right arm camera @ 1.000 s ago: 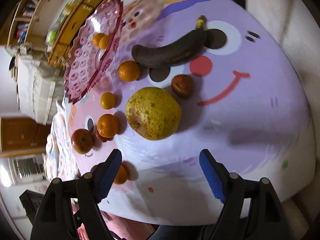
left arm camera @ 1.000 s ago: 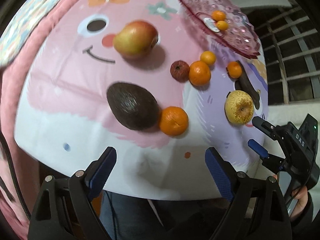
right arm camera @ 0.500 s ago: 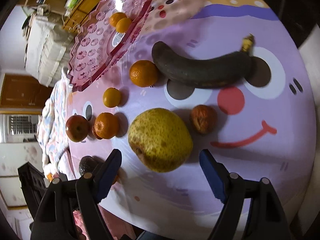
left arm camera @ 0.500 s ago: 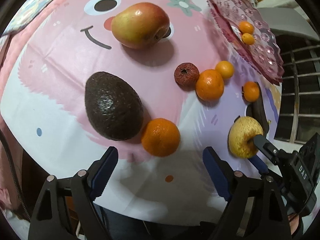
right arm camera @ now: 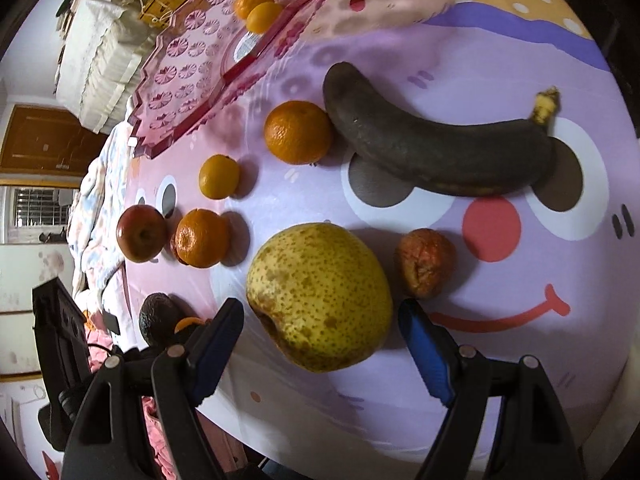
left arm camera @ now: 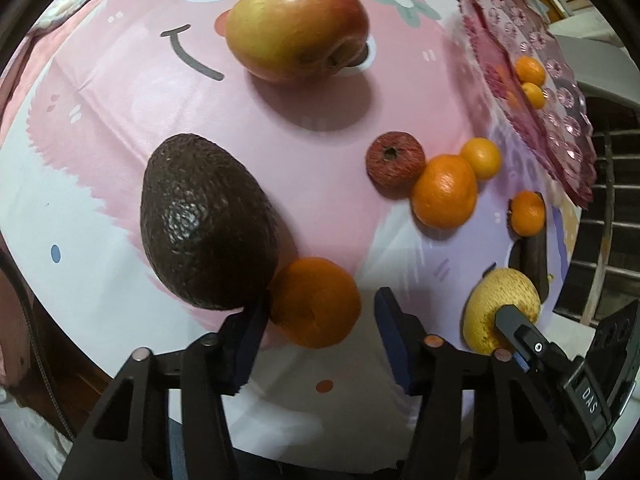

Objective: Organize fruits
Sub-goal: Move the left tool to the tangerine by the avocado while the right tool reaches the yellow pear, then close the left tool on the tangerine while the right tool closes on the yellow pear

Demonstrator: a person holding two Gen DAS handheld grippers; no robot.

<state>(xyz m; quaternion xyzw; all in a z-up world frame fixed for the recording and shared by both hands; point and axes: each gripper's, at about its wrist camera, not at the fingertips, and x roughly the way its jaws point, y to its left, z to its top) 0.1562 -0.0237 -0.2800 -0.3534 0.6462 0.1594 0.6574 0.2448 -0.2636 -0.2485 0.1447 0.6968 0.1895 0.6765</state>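
The left tool (left arm camera: 318, 334) is closing around an orange (left arm camera: 314, 303), with an avocado (left arm camera: 208, 224) just beyond its left finger. The right tool (right arm camera: 320, 344) stands wide around a pear (right arm camera: 318, 294), not yet gripping.

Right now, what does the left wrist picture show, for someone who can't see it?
The left tool is closing around an orange beside a dark avocado on a pink cartoon tablecloth. An apple and smaller oranges lie beyond.

Both wrist cameras look steeply down, close over the table's (left arm camera: 120, 80) near edge. The left faces an avocado (left arm camera: 208, 220), the right a pear (right arm camera: 320, 296); both views share these and the pink tray (right arm camera: 180, 72).
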